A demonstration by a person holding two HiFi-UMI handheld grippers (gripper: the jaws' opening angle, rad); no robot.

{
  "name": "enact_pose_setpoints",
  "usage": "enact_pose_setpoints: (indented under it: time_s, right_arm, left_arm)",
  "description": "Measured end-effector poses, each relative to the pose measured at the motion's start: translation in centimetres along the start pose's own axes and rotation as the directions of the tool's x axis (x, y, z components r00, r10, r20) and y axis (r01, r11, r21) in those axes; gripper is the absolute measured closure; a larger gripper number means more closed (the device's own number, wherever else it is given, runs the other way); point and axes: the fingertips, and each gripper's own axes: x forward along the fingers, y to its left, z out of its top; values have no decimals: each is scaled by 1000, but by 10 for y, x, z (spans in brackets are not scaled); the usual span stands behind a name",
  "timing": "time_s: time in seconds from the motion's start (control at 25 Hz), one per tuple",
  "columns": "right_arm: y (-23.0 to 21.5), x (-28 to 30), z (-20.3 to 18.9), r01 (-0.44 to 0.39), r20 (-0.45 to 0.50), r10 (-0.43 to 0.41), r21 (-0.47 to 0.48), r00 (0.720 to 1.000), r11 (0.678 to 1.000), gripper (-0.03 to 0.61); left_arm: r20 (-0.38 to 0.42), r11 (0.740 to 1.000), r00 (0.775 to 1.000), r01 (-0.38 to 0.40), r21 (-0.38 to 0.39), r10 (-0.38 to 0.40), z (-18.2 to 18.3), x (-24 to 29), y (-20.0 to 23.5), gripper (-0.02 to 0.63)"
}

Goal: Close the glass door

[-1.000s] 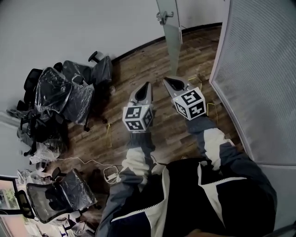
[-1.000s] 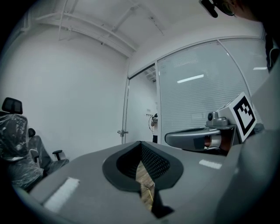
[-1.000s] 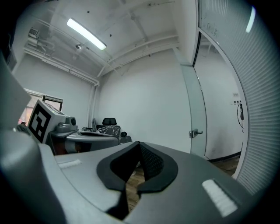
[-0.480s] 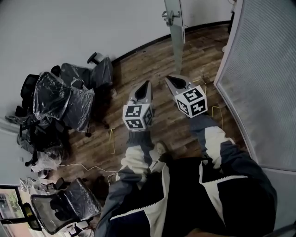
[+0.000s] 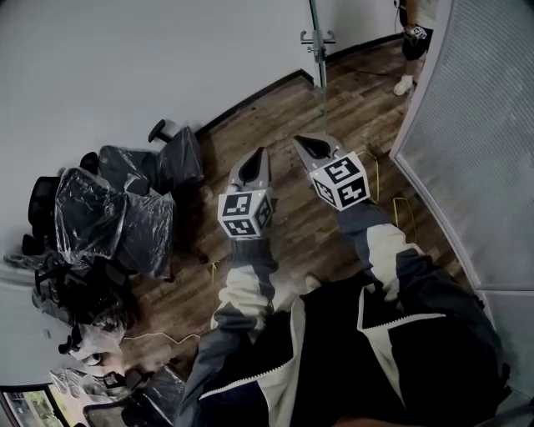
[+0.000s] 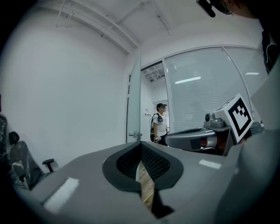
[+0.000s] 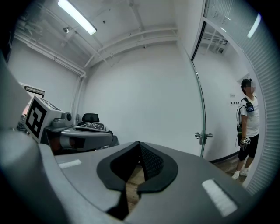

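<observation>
The glass door [image 5: 316, 25] stands open ahead of me, seen edge-on at the top of the head view, with a metal handle [image 5: 318, 38] on it. In the left gripper view the door [image 6: 133, 100] and its handle [image 6: 134, 135] lie straight ahead; in the right gripper view the door's edge [image 7: 199, 96] and handle [image 7: 203, 136] sit to the right. My left gripper [image 5: 264, 152] and right gripper [image 5: 298, 140] are held side by side over the wood floor, well short of the door. Both are shut and hold nothing.
Office chairs wrapped in plastic [image 5: 125, 208] crowd the left by the white wall. A frosted partition [image 5: 476, 142] runs along the right. A yellow cable [image 5: 380, 179] lies on the floor. A person [image 6: 160, 124] stands in the doorway beyond the door.
Both grippers and I have moved forward towards the door. The door now looks nearer and edge-on, and the chairs have slid back to the lower left.
</observation>
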Motion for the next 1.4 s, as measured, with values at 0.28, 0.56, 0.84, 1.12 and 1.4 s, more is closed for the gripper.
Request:
enact_pose_setpoints:
  time_s: [0.28,0.56,0.84,1.12,1.4]
  right_arm:
    - [3,48,4,13,4,-13,-16,1000,1000,574]
    - [-10,105,6,-25,0,25,-24,1000,999,574]
    - [-56,183,17,-82,13,82,-12,997,997,574]
    - [-122,267,50,-140,34,141,-24,989,990,574]
    - [-187,327,69,-142,58,142,-2,988,990,574]
  left_arm:
    - [17,1000,1000,-10,-28,11,-4,9,53,612]
    - [24,998,999,-33,-44,34,-11,42,96,612]
    - [-1,994,995,-103,-44,103,-10,106,148,612]
    - [6,984,984,-175,-43,176,16,191,205,612]
    - [16,977,978,-209,-29,210,32,260,242,612]
